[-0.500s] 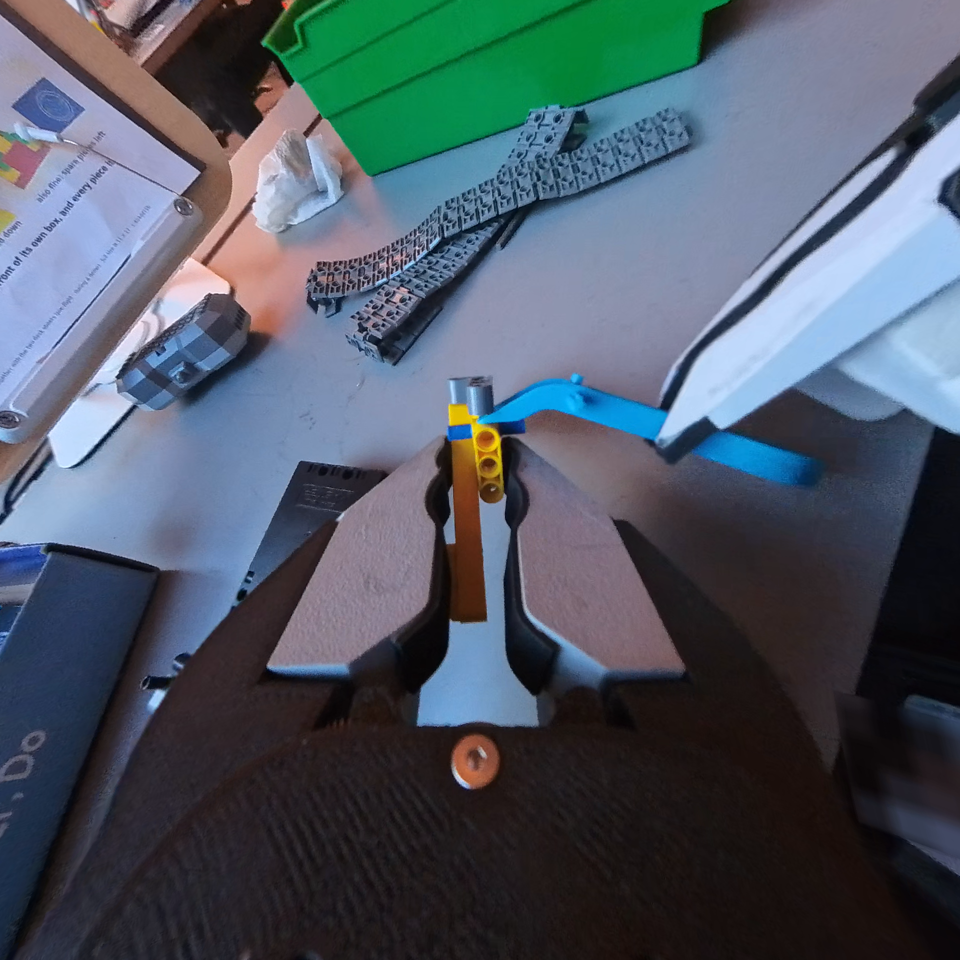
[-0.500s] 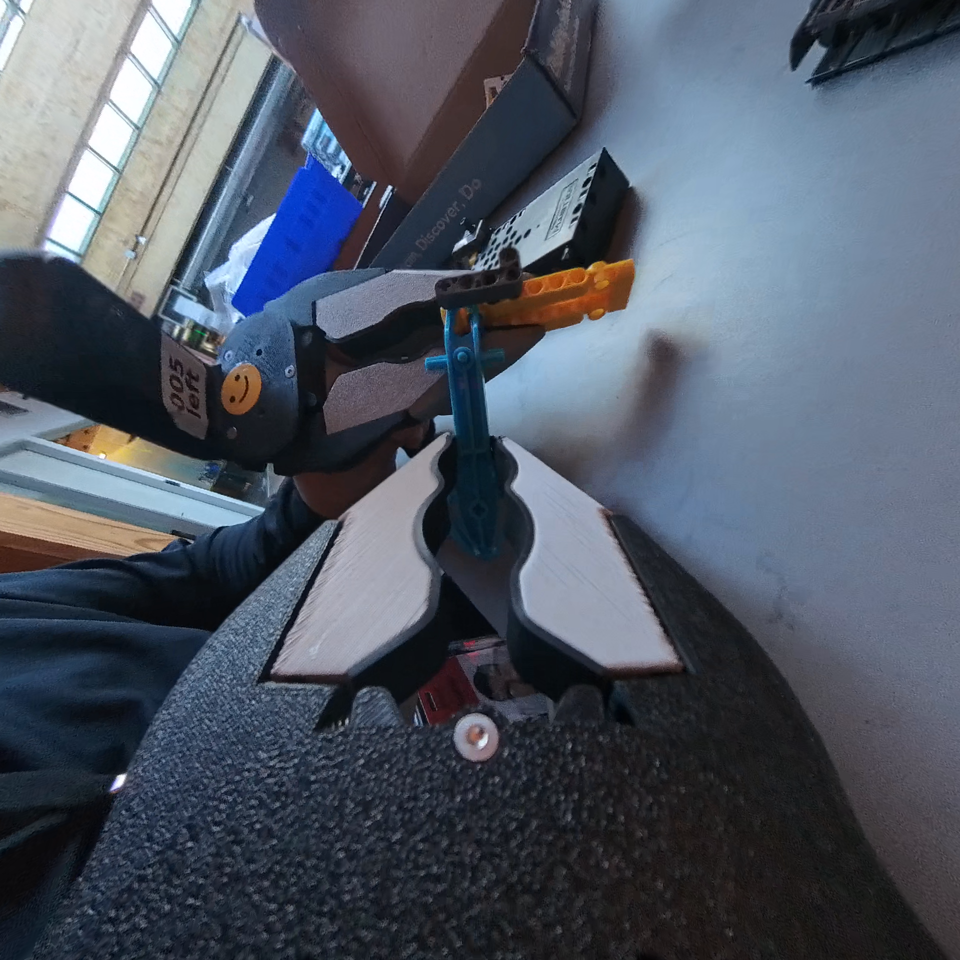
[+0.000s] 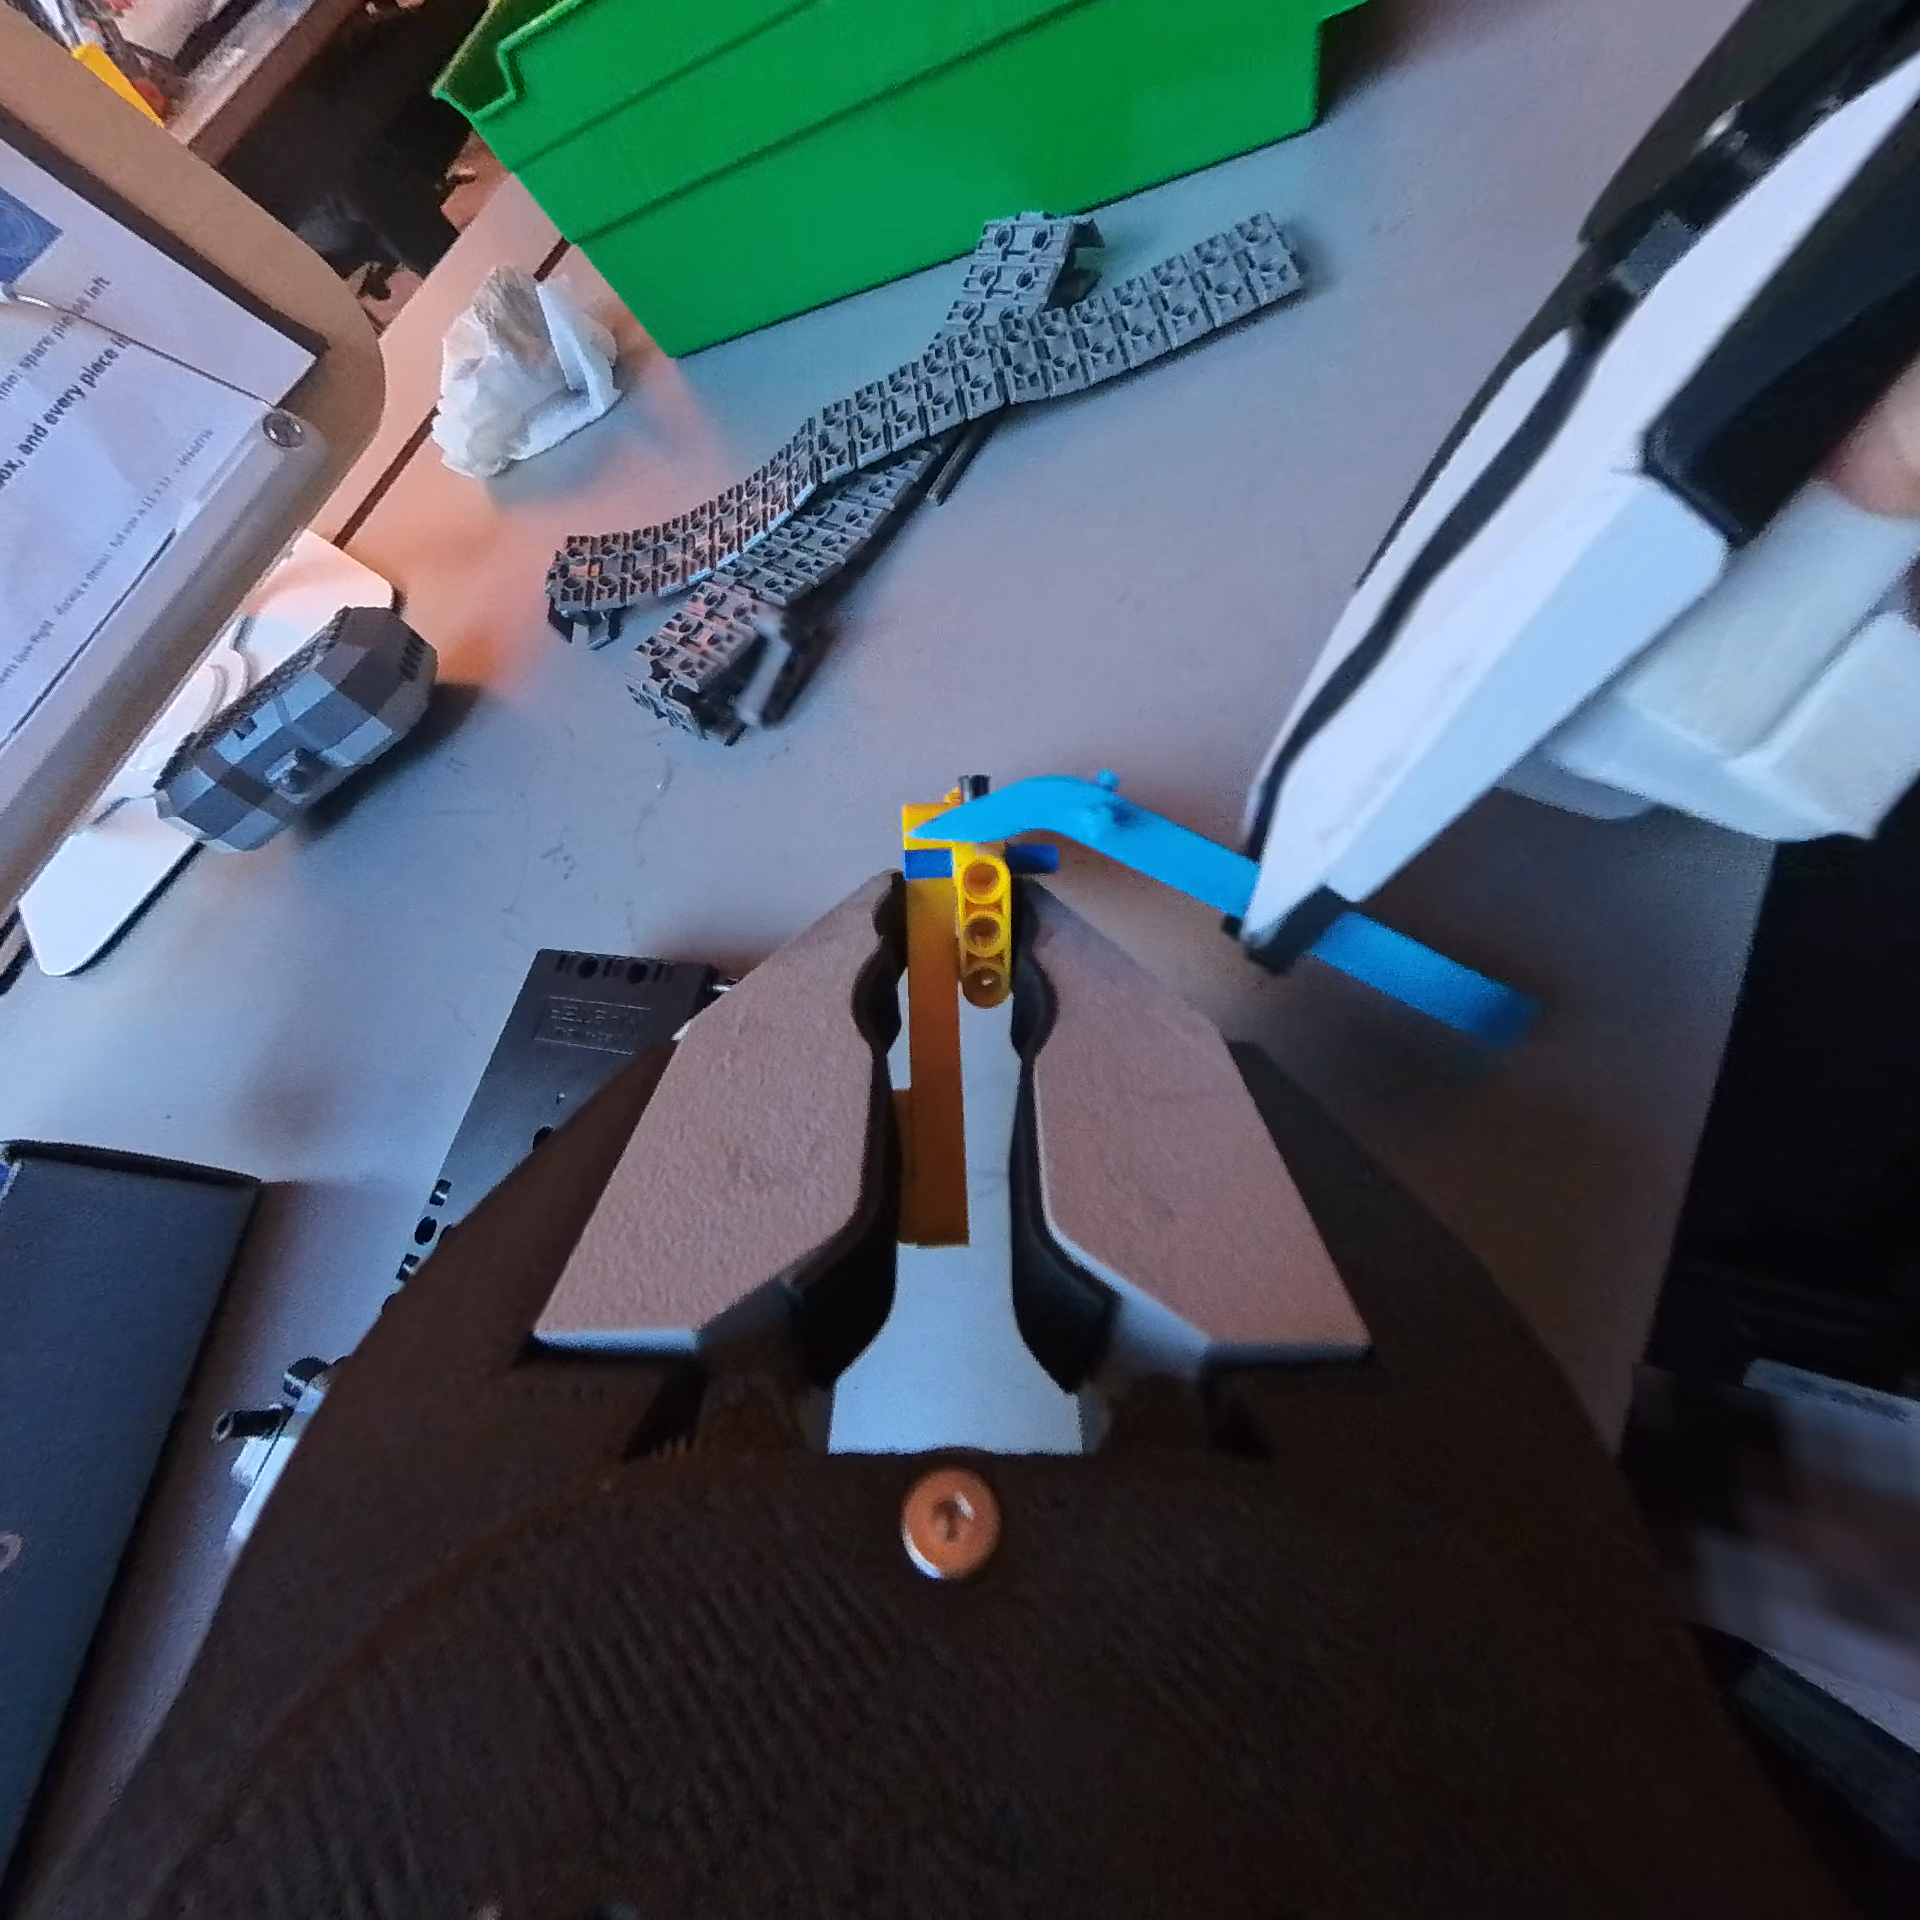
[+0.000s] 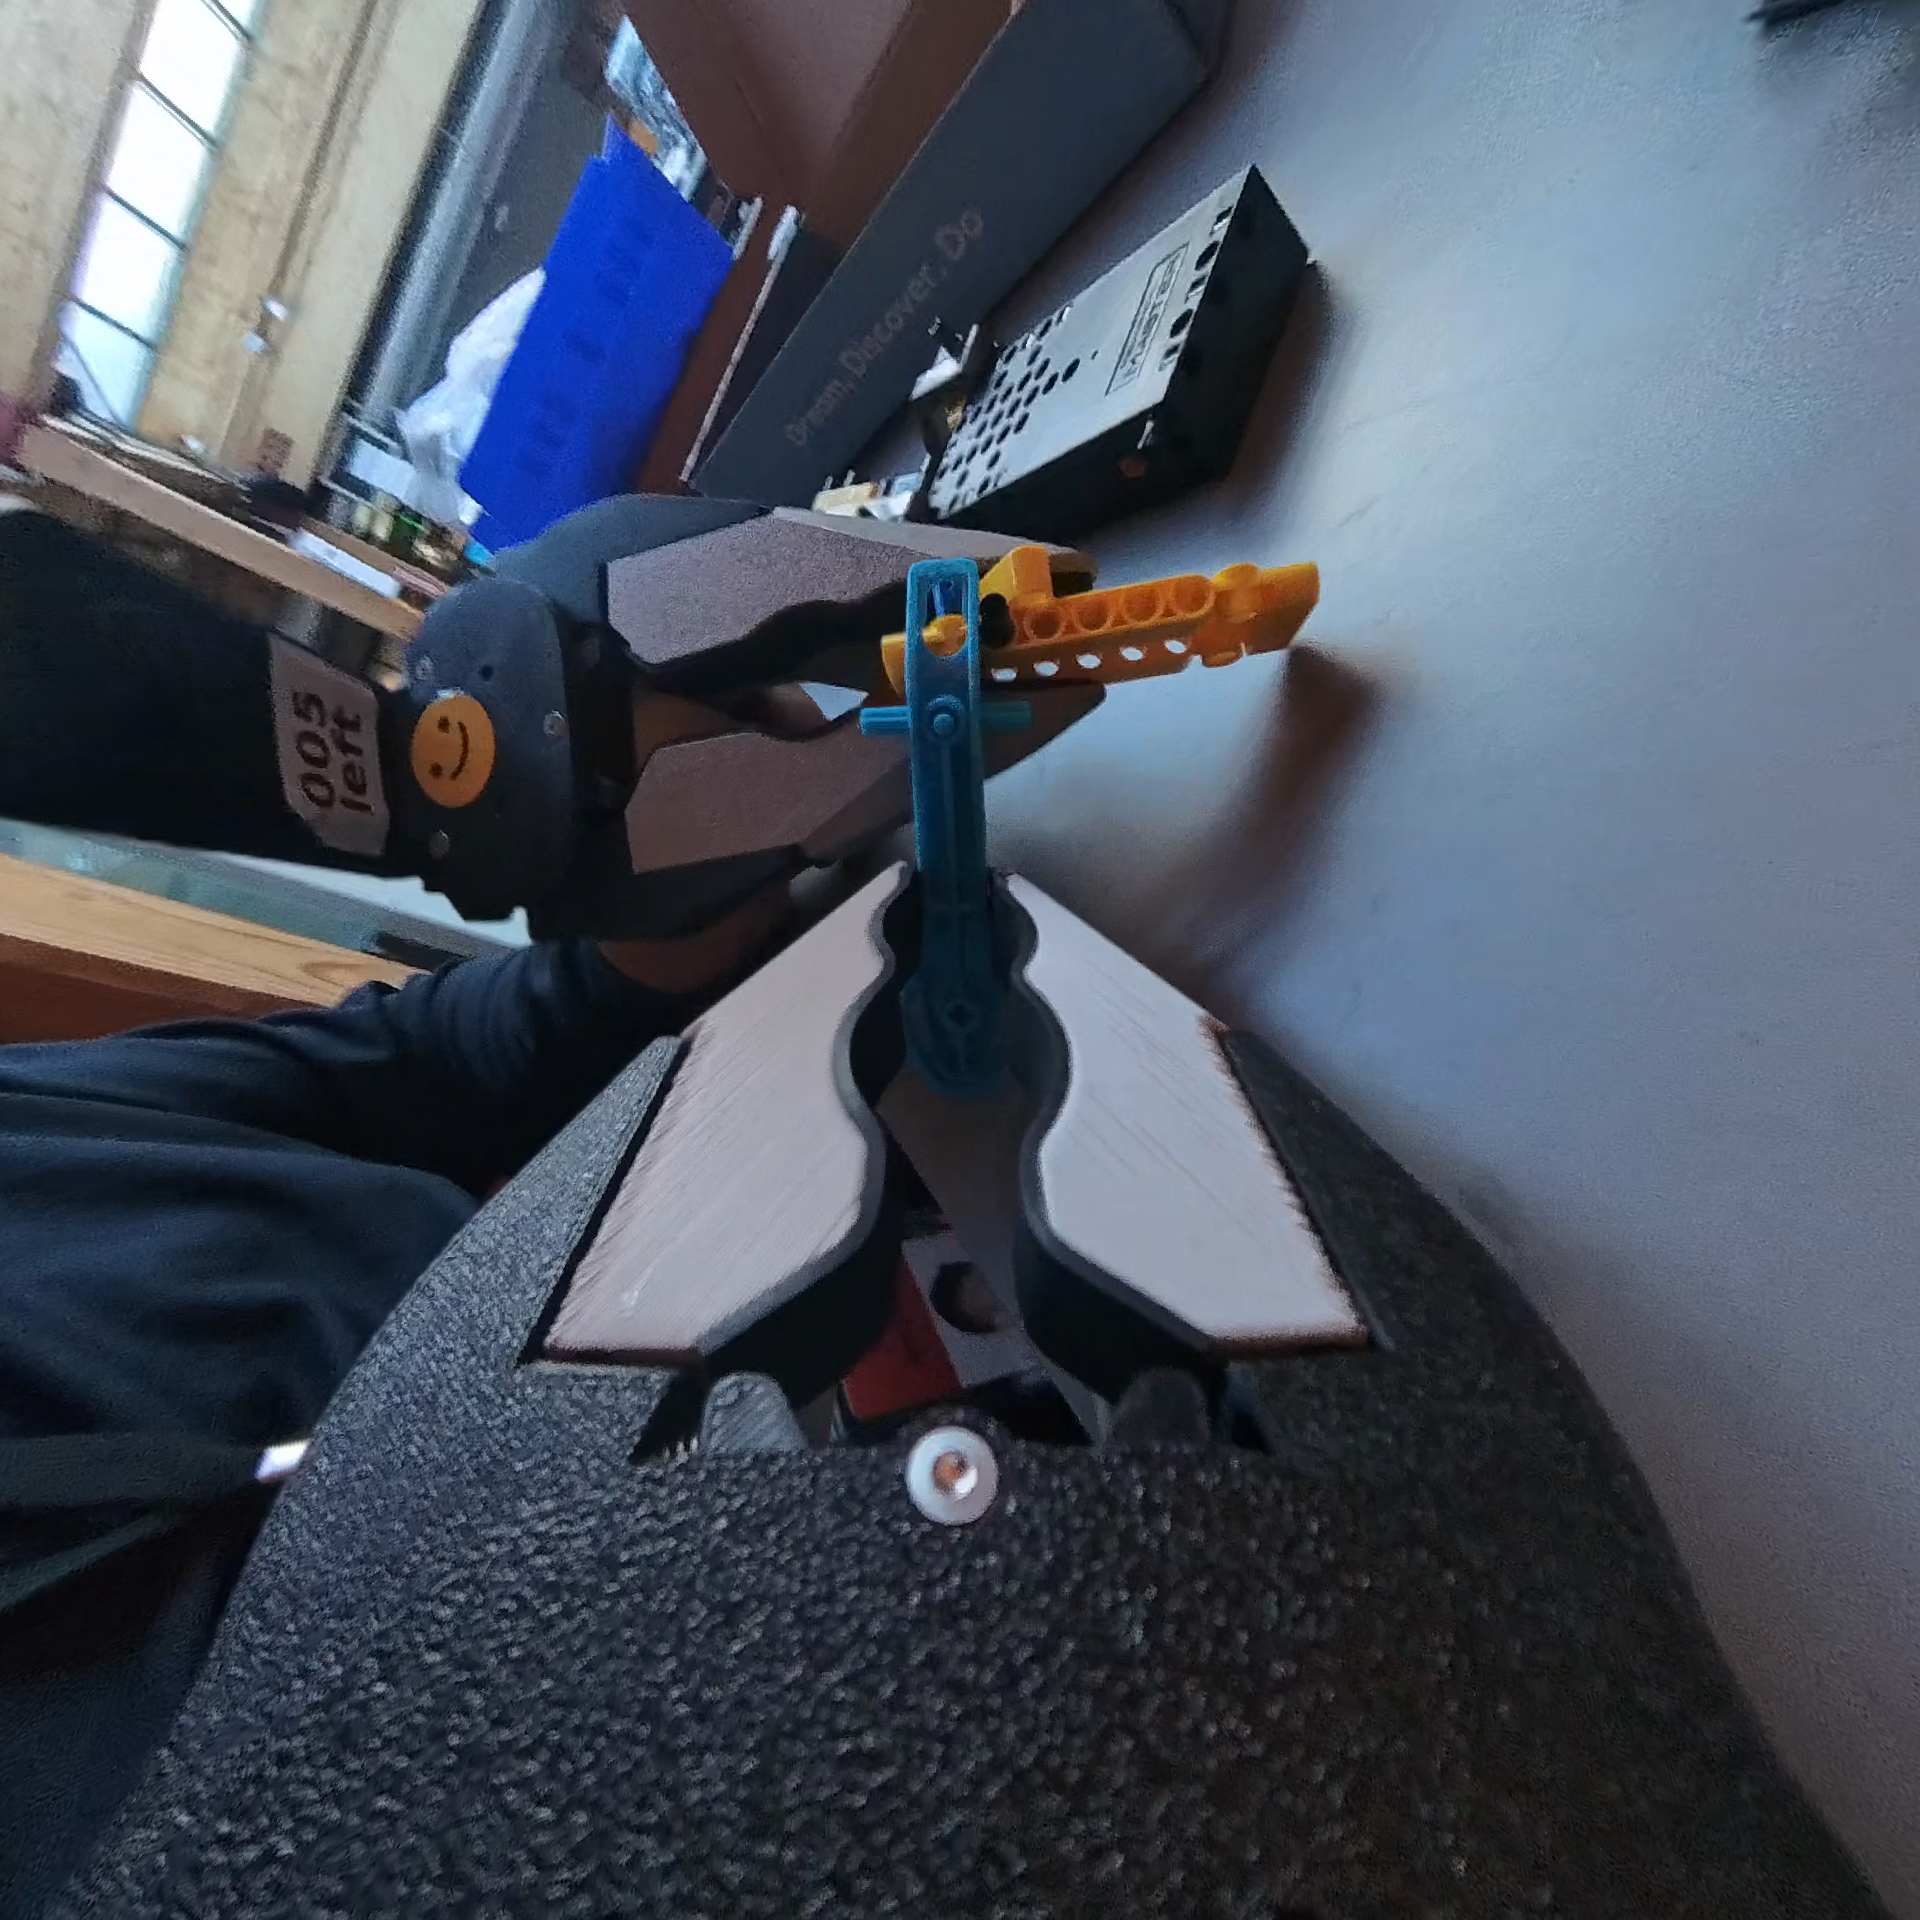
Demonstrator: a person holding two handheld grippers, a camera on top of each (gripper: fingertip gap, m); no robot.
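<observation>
- Left wrist view: left gripper (image 3: 956, 914) jaws clamp a yellow holed plastic beam (image 3: 940, 1039), long axis along the fingers at frame centre; the blue plastic lever tool (image 3: 1143, 842) reaches in from the right, apparently touching its tip.
- Right wrist view: right gripper (image 4: 956, 914) jaws pinch that tool upright, its forked end over the beam, above the grey surface (image 4: 1558, 935).

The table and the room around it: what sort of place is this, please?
Probably a workshop or classroom for building-brick kits. On the grey table lie grey track links beside a green bin, and a black perforated box; tall windows suggest a large hall.
</observation>
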